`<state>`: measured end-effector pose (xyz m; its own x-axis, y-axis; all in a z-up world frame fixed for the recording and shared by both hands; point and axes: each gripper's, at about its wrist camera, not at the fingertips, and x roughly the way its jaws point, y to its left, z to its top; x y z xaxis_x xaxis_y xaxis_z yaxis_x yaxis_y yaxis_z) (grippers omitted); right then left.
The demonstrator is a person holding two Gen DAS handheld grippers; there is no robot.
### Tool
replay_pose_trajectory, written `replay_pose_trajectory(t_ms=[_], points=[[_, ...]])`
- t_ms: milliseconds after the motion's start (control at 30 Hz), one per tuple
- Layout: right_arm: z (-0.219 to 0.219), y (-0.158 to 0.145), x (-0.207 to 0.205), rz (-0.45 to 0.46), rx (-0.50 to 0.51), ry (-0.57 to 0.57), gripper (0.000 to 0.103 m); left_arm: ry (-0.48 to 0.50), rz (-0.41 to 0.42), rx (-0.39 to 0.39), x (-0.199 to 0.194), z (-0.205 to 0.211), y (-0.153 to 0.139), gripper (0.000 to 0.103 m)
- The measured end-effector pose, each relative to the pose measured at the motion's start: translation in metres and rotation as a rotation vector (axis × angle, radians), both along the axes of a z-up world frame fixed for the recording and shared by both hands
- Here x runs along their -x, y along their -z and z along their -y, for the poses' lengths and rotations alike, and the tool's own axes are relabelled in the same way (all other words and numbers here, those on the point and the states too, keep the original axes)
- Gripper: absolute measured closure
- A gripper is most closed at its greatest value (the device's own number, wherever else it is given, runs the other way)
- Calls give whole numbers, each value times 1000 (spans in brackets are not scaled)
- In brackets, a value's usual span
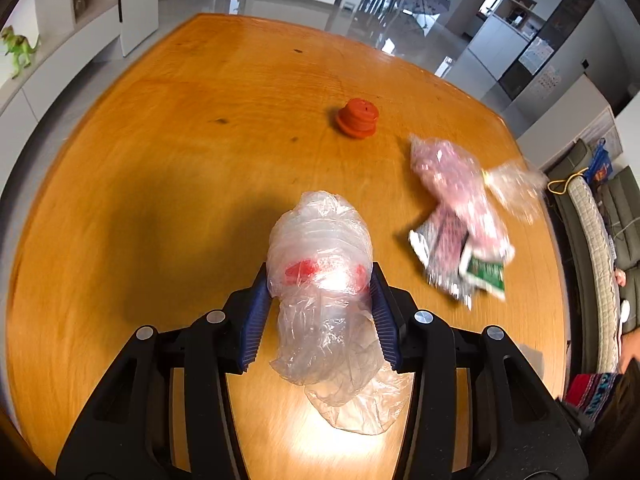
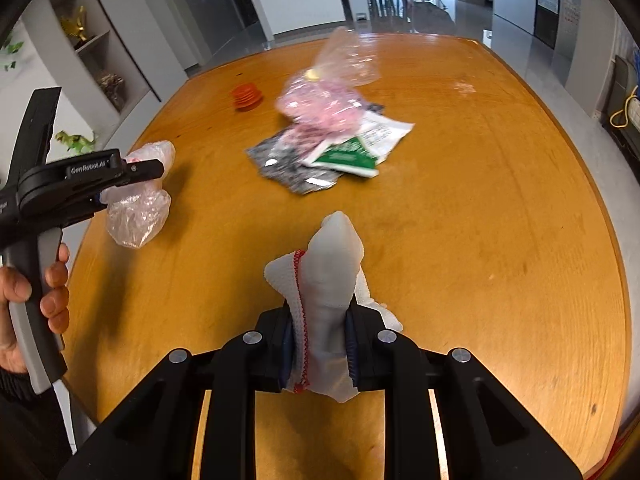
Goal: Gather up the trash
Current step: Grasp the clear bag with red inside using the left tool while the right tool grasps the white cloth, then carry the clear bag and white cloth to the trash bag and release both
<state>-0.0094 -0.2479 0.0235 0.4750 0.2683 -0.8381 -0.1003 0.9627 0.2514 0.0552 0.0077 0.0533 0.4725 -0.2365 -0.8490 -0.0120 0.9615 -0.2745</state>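
The round wooden table (image 1: 160,152) fills most of what I see from both cameras, and I read it as the place the trash was scattered, since loose litter lies toward its far side. The biggest heap there is a pile of wrappers (image 2: 332,152): a pink crinkly bag (image 2: 320,104) lying on top of a grey foil packet and a green and white packet, with a clear tail of plastic sticking up behind it; it looks blurred, so I cannot tell how the pieces overlap underneath. I judge that pile is what remains to be gathered. My left gripper (image 1: 318,304) is clenched on a crumpled clear plastic bag (image 1: 320,256) with something red showing through it; both blue pads press its sides and the loose end droops below the jaws, so I take it as lifted clear of the wood, ready to carry off. My right gripper (image 2: 322,340) is clamped on a white cloth glove (image 2: 332,264) with red stitching along 1 edge, pinched at the middle so both ends stick out. A hand (image 2: 36,296) grips the left tool's handle at the table's left edge. Smallest, 1 ribbed orange cap (image 1: 357,117) stands alone beyond the pile, near it but apart, untouched.
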Motion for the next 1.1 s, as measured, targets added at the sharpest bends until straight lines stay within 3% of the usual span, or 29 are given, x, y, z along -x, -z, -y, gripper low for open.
replay_pose_trajectory(t_ms=[233, 533, 867, 1100], points=[[-51, -1, 44, -11, -59, -102, 80, 4, 74, -16, 79, -31, -5, 55], [-147, -4, 116, 0, -99, -316, 80, -74, 116, -39, 171, -98, 3, 55], [-267, 3, 190, -19, -58, -619, 80, -269, 148, -99, 276, -194, 11, 55], [-344, 21, 240, -66, -18, -868, 80, -447, 106, -124, 333, -262, 33, 55]])
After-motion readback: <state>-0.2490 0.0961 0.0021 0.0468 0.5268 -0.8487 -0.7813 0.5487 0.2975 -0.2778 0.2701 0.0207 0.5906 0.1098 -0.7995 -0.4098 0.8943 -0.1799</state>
